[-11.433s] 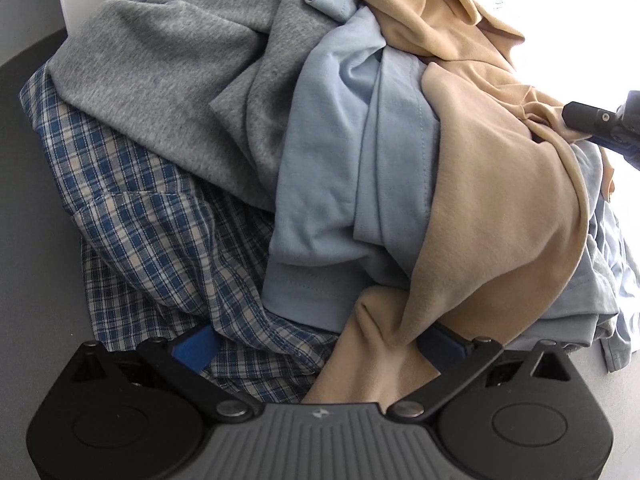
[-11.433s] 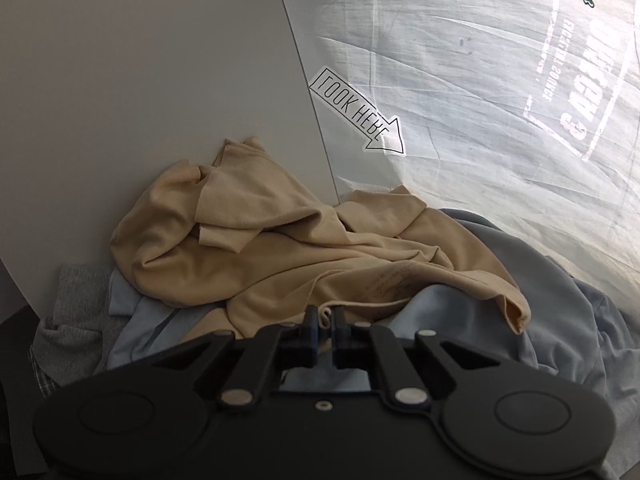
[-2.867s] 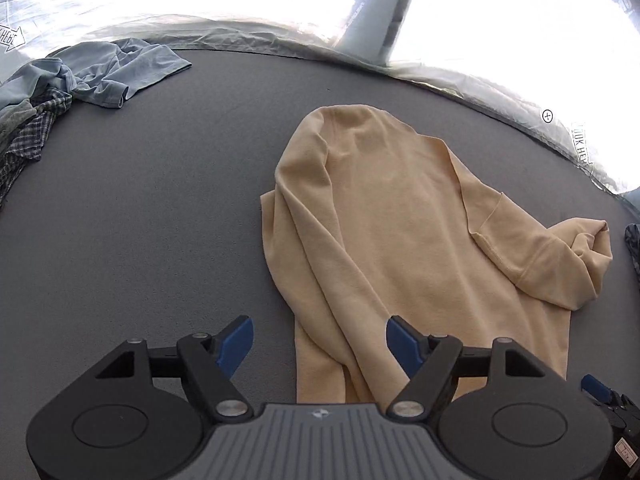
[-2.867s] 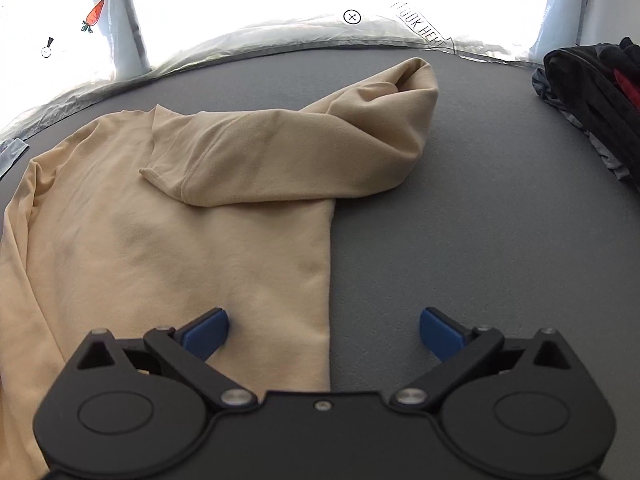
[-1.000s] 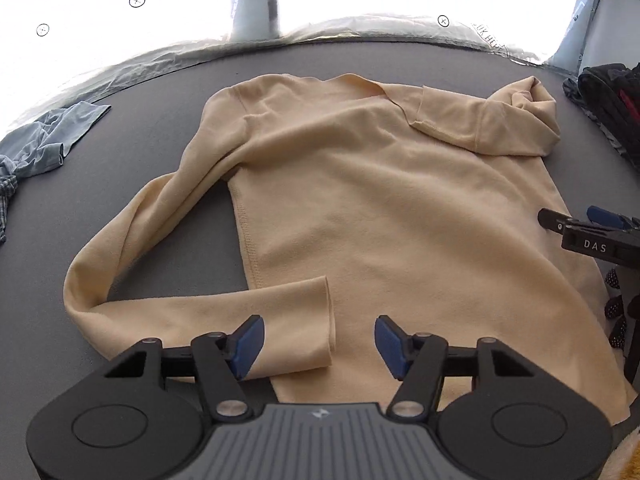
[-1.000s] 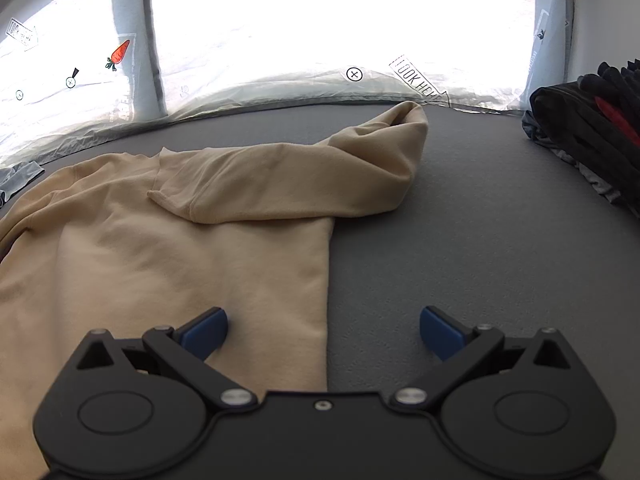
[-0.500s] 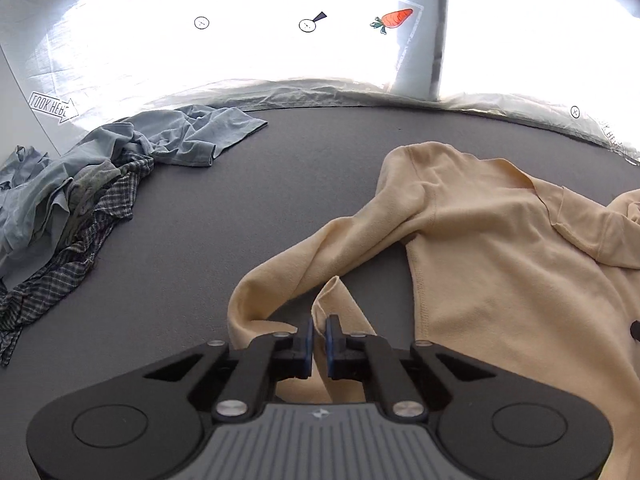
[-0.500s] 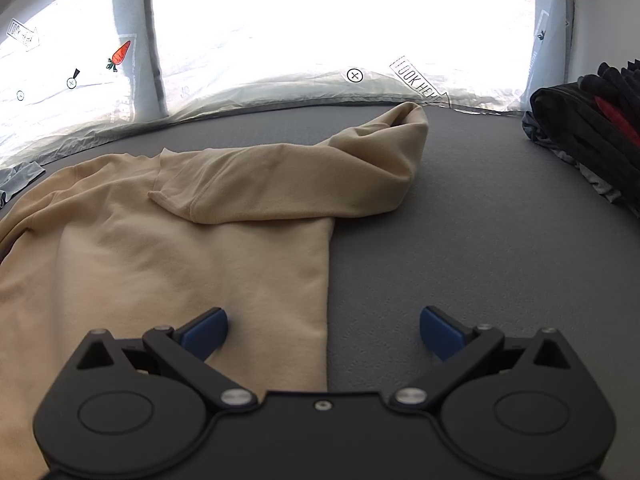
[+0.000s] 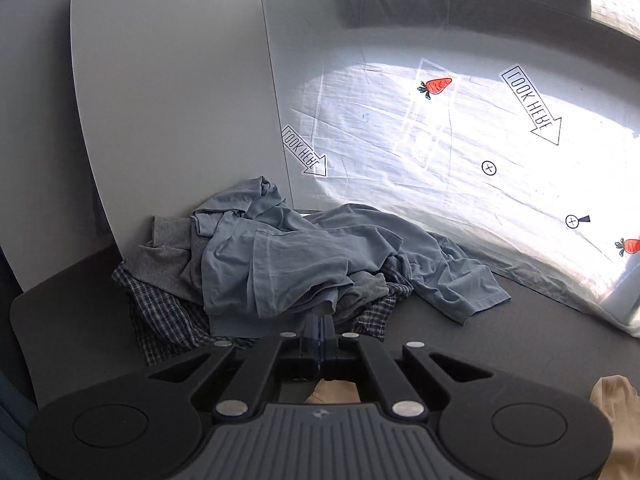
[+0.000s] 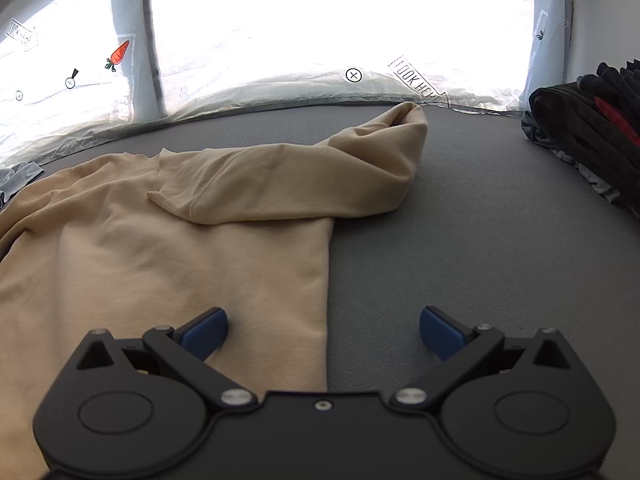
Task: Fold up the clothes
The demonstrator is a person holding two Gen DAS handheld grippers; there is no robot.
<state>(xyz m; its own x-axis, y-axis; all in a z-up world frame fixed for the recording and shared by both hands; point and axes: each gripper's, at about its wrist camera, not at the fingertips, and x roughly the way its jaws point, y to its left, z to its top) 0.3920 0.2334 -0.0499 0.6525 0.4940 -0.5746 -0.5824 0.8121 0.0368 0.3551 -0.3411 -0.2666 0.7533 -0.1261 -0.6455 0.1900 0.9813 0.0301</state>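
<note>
Item: tan sweatshirt (image 10: 192,264), soft knit, light, limp; expect it to sag and stretch wherever you lift it. Left gripper (image 9: 320,334): fingers closed, tan cloth showing just beneath them at bottom centre, likely the sleeve cuff, though the pinch itself is hidden. Right gripper (image 10: 323,330): fingers spread wide, straddling the side hem at lower centre, gripping nothing. Body lies flat on the grey worktop (image 10: 480,240), centre-left; one sleeve (image 10: 304,168) folded across, upper centre. Take hold at hems and cuffs. Farther off: unfolded pile of clothes (image 9: 280,264).
</note>
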